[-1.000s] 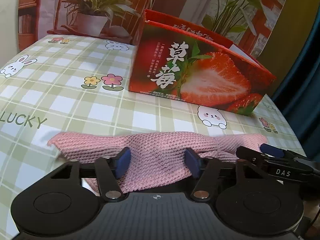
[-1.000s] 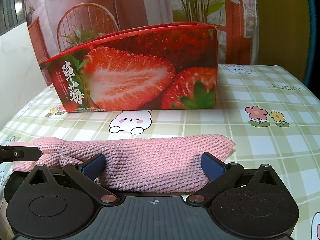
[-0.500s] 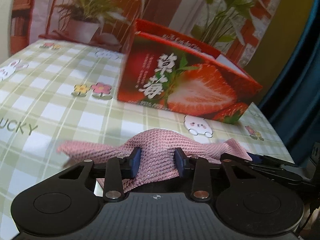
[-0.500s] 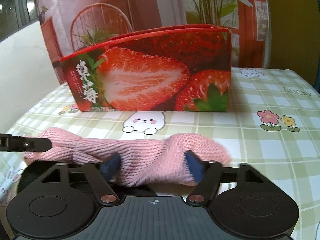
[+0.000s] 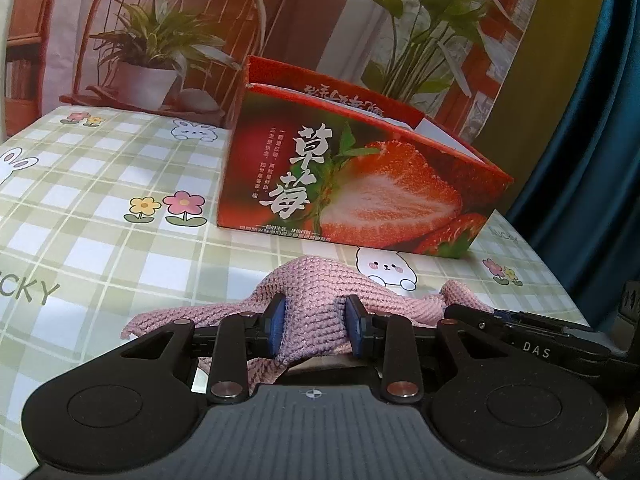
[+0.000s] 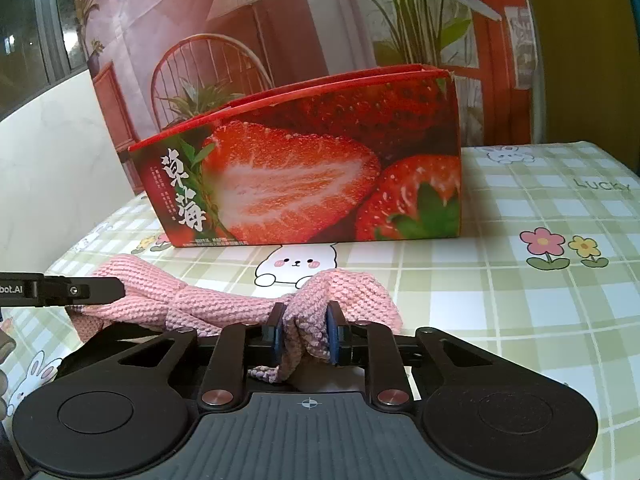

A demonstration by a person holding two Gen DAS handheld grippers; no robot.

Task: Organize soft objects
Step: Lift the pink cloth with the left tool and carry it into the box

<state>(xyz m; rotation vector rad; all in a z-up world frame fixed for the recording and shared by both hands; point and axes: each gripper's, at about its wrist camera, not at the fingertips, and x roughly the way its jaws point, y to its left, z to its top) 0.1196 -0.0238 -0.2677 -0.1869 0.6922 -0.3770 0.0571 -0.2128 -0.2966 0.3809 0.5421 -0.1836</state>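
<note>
A pink knitted cloth point(image 5: 320, 280) lies bunched on the checked tablecloth in front of a red strawberry box point(image 5: 360, 184). My left gripper point(image 5: 314, 328) has its jaws closing, and its blue pads pinch a raised fold of the cloth's near edge. In the right wrist view the same cloth point(image 6: 352, 288) is gathered into a tight bundle between the pads of my right gripper point(image 6: 306, 332), whose jaws are also closing. The left gripper's finger point(image 6: 60, 290) reaches onto the cloth's far left end. The box point(image 6: 304, 176) stands open-topped behind the cloth.
The table point(image 5: 100, 220) carries a green checked cover with rabbits and flowers. A printed backdrop with chair and plants point(image 5: 152, 52) rises behind the box. A dark blue curtain point(image 5: 592, 160) hangs at the right. Bare tablecloth point(image 6: 520, 312) stretches right of the cloth.
Both grippers have closed on the flat-lying cloth, squeezing it into raised folds. The right one went from wide open to tightly pinched. Neither hand has shifted place.
</note>
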